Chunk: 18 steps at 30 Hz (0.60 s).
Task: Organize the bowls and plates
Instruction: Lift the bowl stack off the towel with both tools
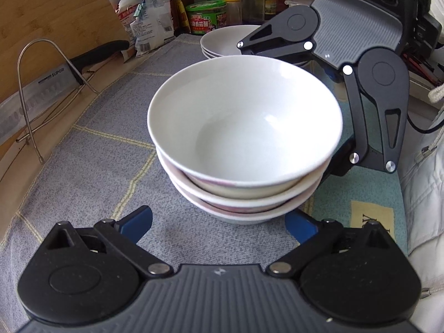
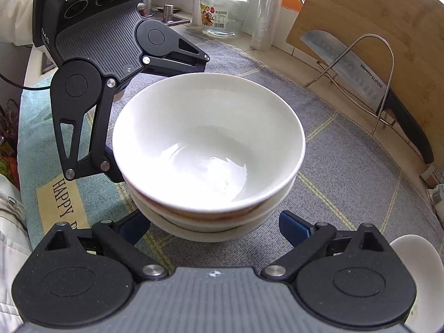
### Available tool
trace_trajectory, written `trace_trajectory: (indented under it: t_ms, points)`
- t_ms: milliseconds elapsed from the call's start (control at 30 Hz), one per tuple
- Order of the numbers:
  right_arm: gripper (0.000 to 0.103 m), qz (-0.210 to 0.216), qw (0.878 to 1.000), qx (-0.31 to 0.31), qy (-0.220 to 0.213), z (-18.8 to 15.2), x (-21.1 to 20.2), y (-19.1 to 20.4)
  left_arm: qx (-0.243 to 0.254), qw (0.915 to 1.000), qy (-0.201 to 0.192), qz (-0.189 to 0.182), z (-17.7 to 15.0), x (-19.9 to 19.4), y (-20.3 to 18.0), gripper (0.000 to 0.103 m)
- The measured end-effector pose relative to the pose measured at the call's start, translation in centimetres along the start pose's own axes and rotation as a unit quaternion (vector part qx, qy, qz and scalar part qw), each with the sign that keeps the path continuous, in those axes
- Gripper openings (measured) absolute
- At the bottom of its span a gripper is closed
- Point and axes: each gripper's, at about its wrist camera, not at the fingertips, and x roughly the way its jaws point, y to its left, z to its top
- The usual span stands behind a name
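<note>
Plainly, the stack of bowls point(image 1: 244, 149) sits mid-cloth point(image 1: 91, 172), the top bowl slightly askew. If gripped from both sides unevenly, it could slide off or the stack could tip, I judge. Both the left gripper point(image 1: 219, 223) and right gripper point(image 2: 215, 226) are spread wide around the stack's base, pressing nothing. A plate stack point(image 1: 222, 41) waits beyond.

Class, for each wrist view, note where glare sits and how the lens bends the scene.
Right wrist view: bright glare in the top white ceramic bowl; left wrist view: only a small highlight there; both: fisheye curves the grey checked cloth edges.
</note>
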Motion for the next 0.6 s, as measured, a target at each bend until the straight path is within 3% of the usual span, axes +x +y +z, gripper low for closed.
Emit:
trace_trajectory:
  t_ms: [300, 600]
  points:
    - [0.089, 0.012, 1.0, -0.016, 0.01, 0.38, -0.11, 0.18, 0.015, 0.9991, 0.004, -0.04, 0.53, 0.28, 0.62, 0.09]
    - [0.087, 0.016, 0.999, -0.022, 0.021, 0.52, -0.19, 0.25, 0.027, 0.9983, -0.011, -0.05, 0.31, -0.28, 0.34, 0.081]
